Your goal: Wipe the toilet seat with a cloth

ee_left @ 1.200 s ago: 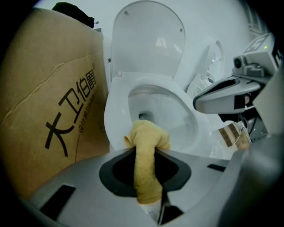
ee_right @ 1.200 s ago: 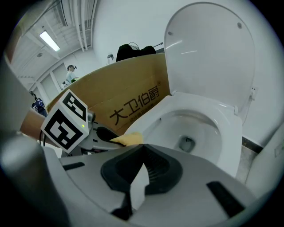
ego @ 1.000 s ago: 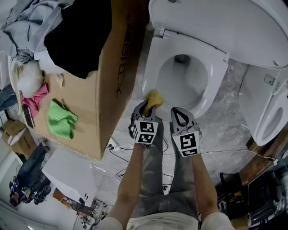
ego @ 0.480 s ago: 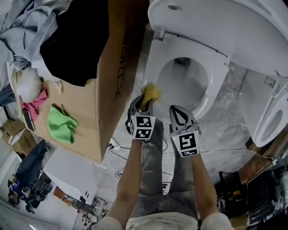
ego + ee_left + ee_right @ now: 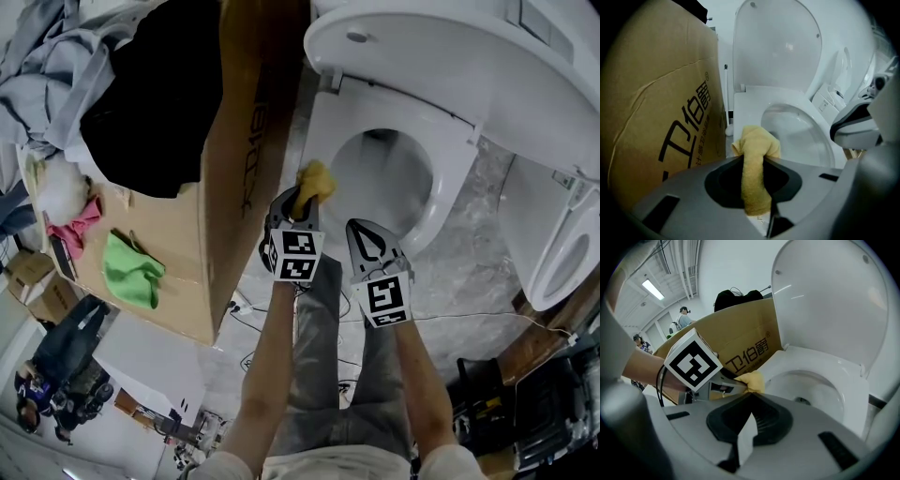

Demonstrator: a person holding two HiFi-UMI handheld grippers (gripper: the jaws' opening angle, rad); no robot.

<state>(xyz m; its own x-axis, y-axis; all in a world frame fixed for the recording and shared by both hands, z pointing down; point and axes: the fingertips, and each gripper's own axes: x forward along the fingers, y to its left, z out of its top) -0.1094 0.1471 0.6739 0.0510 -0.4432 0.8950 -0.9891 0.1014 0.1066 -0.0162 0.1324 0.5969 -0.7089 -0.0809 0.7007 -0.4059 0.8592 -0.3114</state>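
left gripper [image 5: 300, 204] pinches yellow cloth [image 5: 316, 177] at seat [image 5: 330, 111] rim | right gripper [image 5: 359, 232] pressed together, empty, just beside left

Toilet lid [image 5: 450, 47] cropped at top, seat [image 5: 751, 102] front hidden — behind left gripper [image 5: 753, 158]

Workshop or industrial hall rather than a bathroom: unplumbed toilet [image 5: 450, 141] and second toilet [image 5: 553, 253] on bare grey floor [image 5: 469, 272] beside big cardboard box [image 5: 234, 187], loose cables [image 5: 251, 360], strip light [image 5: 652, 289] and exposed ceiling pipes [image 5: 689, 268] overhead.
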